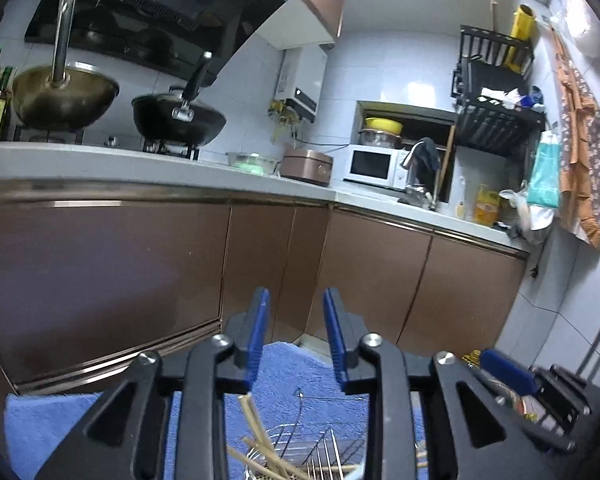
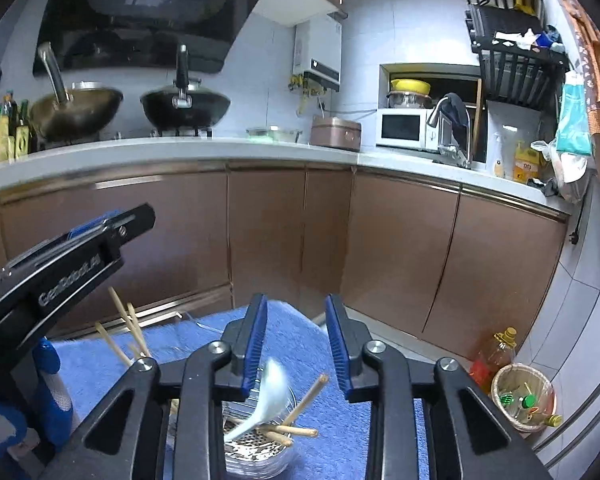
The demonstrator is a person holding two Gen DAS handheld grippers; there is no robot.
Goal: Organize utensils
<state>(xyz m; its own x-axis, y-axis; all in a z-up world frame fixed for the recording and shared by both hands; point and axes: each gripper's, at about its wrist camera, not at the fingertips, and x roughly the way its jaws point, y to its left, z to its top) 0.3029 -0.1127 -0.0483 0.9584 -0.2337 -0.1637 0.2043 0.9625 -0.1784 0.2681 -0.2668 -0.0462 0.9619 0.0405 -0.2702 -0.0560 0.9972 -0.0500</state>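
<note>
Home kitchen: two dark metal woks (image 2: pixel 185 110) on gas stove under black range hood (image 2: pixel 140 16), white microwave oven (image 2: pixel 405 128), chrome sink faucet (image 2: pixel 452 120), brown cabinet doors (image 2: pixel 268 232) beneath grey countertop (image 2: pixel 180 152).

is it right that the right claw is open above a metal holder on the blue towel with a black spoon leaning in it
Not quite: the spoon is white, not black, as the right wrist view shows. The rest holds: the right claw is open above the metal holder on the blue towel.
</note>
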